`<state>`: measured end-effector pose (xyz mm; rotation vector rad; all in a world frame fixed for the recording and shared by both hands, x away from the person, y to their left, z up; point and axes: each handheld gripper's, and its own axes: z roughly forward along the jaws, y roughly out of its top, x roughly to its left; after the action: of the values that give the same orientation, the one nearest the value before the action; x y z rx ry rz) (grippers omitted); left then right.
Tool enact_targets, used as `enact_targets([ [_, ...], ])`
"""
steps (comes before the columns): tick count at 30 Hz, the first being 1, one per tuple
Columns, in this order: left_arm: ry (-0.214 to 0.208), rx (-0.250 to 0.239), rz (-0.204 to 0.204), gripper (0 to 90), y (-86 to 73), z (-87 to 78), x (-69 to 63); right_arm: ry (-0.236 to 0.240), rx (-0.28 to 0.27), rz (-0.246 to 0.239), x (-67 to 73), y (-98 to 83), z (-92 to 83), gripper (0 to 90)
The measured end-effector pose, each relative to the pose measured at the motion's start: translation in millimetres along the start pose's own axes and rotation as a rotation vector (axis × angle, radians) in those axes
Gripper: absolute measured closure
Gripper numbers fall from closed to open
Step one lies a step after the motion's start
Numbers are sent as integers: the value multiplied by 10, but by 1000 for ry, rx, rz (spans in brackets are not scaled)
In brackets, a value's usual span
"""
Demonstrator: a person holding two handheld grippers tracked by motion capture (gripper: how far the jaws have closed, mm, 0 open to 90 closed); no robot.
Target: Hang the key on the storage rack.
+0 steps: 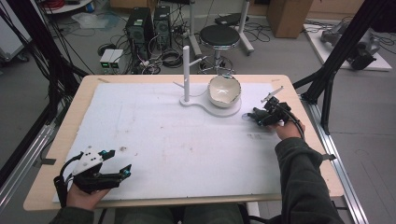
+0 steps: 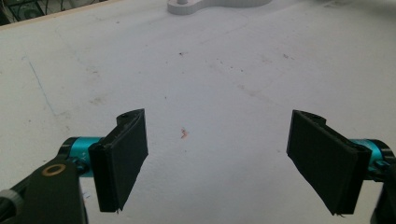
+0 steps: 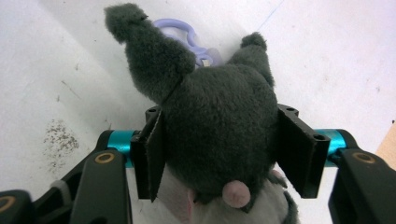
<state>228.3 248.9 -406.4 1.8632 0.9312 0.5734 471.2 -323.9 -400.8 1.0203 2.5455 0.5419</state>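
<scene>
Plush toy gripped beside the bowl stand

The right gripper [image 3: 219, 154] clamped the grey plush toy [image 3: 219, 116] on the white mat [image 1: 163, 135] near the bowl [image 1: 224, 91], whose inside looked bare; the left gripper [image 2: 217, 158] gaped wide.

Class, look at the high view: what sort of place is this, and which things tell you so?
Probably a robotics lab: computer towers and loose cables on the floor, black frame struts around the table.

Each black gripper [image 1: 122, 171] has teal fittings and flat dark pads; the sleeves [image 1: 303, 182] are dark green.
</scene>
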Motion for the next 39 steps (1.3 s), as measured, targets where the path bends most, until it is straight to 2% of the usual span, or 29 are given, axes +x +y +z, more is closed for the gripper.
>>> enact_targets([
  [3, 0, -1, 0, 208, 0, -1, 1, 29, -10, 17, 0, -11, -18, 422],
  [4, 1, 0, 0, 208, 0, 0, 2, 51, -20, 9, -3, -21, -30, 429],
  [6, 0, 0, 2, 208, 0, 1, 3, 58, -27, 11, -3, -24, -38, 431],
  [11, 0, 1, 2, 208, 1, 2, 2, 102, -84, 17, 9, -23, -112, 436],
  [12, 1, 1, 2, 208, 1, 1, 1, 127, -109, 18, 24, -15, -151, 436],
  [14, 2, 0, 0, 208, 1, 0, -1, 138, -119, 16, 34, -11, -169, 435],
  [19, 2, 0, 2, 208, 3, -2, -3, 194, -179, -1, 119, 25, -272, 435],
  [26, -1, -3, 1, 208, 6, 2, -8, 236, -242, -13, 227, 79, -386, 435],
  [39, -3, -1, 11, 208, 18, 13, -15, 245, -310, -46, 376, 130, -551, 434],
])
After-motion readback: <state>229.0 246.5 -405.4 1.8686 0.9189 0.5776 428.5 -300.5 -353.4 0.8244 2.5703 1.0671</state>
